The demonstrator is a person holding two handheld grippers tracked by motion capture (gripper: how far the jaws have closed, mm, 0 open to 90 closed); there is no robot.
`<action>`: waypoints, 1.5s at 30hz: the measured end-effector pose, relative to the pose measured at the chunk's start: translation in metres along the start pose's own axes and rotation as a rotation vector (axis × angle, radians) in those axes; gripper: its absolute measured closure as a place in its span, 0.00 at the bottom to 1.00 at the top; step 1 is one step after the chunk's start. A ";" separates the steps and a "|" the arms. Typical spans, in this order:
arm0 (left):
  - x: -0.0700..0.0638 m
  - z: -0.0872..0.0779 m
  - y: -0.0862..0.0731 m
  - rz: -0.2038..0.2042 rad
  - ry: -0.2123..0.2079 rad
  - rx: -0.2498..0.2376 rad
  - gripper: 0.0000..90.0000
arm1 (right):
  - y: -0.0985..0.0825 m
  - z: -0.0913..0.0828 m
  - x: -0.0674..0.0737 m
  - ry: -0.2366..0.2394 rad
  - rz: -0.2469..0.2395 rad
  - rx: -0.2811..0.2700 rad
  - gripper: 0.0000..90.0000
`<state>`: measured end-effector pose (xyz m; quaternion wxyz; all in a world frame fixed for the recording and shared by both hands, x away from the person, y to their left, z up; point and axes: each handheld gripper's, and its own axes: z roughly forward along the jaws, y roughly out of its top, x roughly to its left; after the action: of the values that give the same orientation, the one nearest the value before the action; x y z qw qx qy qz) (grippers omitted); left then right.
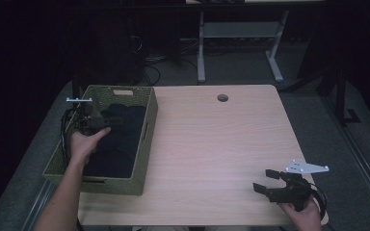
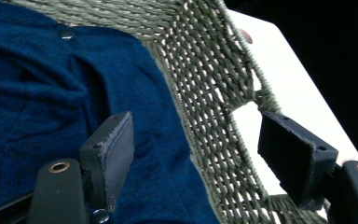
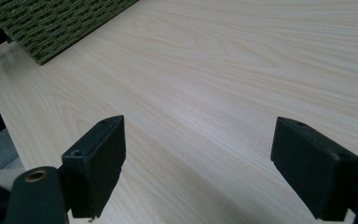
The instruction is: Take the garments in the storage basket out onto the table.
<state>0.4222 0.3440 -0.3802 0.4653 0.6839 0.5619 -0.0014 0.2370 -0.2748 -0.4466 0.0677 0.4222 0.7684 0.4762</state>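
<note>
1. Our left hand-held gripper [image 1: 107, 121] is inside the green woven basket [image 1: 147, 126], jaws apart, gripping nothing, one jaw against the navy knit garment [image 2: 42, 84].
2. The garment lies in the basket at the bench's [image 1: 212, 144] left end.
3. Our right hand-held gripper [image 1: 266, 181] hovers wide open, empty, over bare bench, well apart.

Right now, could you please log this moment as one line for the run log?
left tongs: open, in woven basket over blue knit garment | right tongs: open, over bare table, holding nothing
</note>
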 end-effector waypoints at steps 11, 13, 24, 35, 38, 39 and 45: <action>0.013 0.014 -0.006 -0.055 0.036 0.080 0.30 | 0.001 -0.001 0.002 0.008 -0.005 -0.002 0.19; 0.015 0.016 -0.007 -0.055 0.054 0.094 0.30 | 0.001 -0.002 0.002 0.007 -0.006 -0.006 0.19; 0.026 0.026 -0.011 -0.098 0.103 0.184 0.30 | 0.003 -0.002 0.004 0.024 -0.016 0.007 0.19; 0.037 0.038 -0.018 -0.151 0.143 0.308 0.31 | 0.003 -0.002 0.004 0.028 -0.018 0.003 0.20; 0.038 0.039 -0.018 -0.150 0.148 0.321 0.32 | 0.003 -0.002 0.004 0.029 -0.017 0.005 0.20; 0.038 0.039 -0.018 -0.145 0.149 0.320 0.33 | 0.003 -0.002 0.005 0.029 -0.016 0.006 0.20; 0.037 0.041 -0.020 -0.116 0.189 0.333 0.41 | 0.003 -0.001 0.005 0.032 -0.022 0.011 0.20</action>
<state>0.4421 0.3451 -0.4358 0.2900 0.7151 0.6334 -0.0571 0.2352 -0.2713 -0.4421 0.0585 0.4065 0.7765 0.4778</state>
